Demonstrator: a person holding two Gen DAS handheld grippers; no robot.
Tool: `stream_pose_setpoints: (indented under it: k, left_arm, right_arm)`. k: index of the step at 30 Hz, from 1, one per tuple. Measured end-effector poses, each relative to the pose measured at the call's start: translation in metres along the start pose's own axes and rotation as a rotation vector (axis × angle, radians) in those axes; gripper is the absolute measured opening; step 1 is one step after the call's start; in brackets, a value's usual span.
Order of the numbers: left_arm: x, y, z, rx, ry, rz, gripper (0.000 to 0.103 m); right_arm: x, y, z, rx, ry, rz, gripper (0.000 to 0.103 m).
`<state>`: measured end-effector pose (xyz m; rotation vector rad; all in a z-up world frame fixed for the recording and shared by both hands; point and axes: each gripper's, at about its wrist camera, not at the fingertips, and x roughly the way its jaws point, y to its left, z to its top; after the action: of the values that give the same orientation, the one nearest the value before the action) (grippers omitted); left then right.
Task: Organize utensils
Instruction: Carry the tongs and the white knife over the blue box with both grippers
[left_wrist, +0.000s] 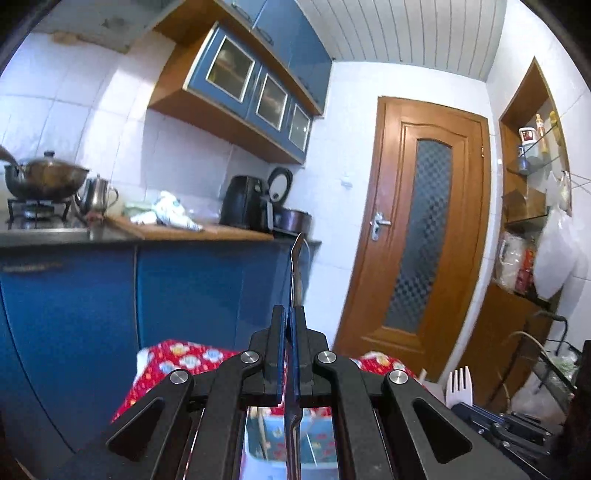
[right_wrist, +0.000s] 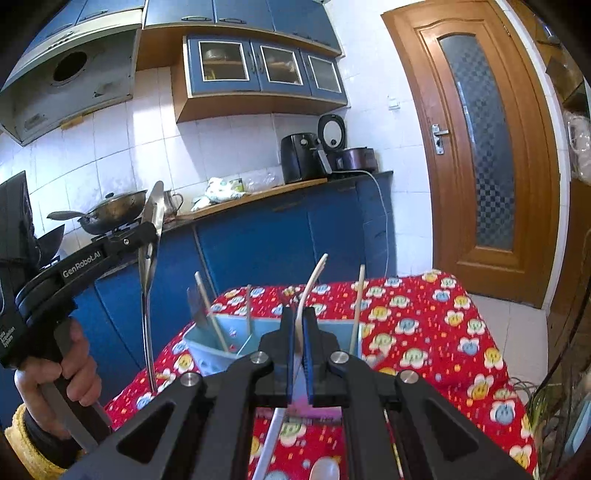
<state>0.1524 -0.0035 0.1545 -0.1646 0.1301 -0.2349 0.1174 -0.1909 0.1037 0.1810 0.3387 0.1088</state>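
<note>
left wrist view: the left gripper (left_wrist: 289, 325) points up toward the blue cabinets (left_wrist: 207, 288), jaws pinched on a metal utensil (left_wrist: 295, 269) standing edge-on above the red tablecloth (left_wrist: 166, 365). right wrist view: the right gripper (right_wrist: 299, 332) clamps a white plastic utensil (right_wrist: 310, 284) above the table's near edge, beside the light blue holder (right_wrist: 221, 343) with its sticks; the tablecloth is flower-printed.

Upright chopsticks (right_wrist: 357, 306) and knife (right_wrist: 195, 306) crowding the blue holder (right_wrist: 207, 341)
</note>
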Motion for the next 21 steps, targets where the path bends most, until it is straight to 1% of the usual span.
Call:
stream_pose_setpoints:
  k: [4, 8, 13, 17, 21]
  left_arm:
    - [0.010, -0.002, 0.007, 0.010, -0.046, 0.013, 0.003]
    - [0.018, -0.002, 0.012, 0.014, -0.097, 0.037, 0.003]
    - [0.032, -0.001, 0.004, 0.014, -0.114, 0.062, 0.003]
    - [0.041, -0.002, -0.007, 0.024, -0.126, 0.073, 0.003]
    - [0.049, -0.001, -0.022, 0.036, -0.118, 0.080, 0.003]
  right_arm:
    - [0.008, -0.001, 0.010, -0.017, -0.032, -0.019, 0.006]
    - [0.019, -0.001, 0.021, -0.058, -0.077, -0.059, 0.006]
    - [0.039, -0.002, 0.030, -0.105, -0.142, -0.119, 0.006]
    - [0.054, -0.006, 0.029, -0.110, -0.188, -0.148, 0.006]
    - [0.067, -0.005, 0.023, -0.160, -0.212, -0.184, 0.006]
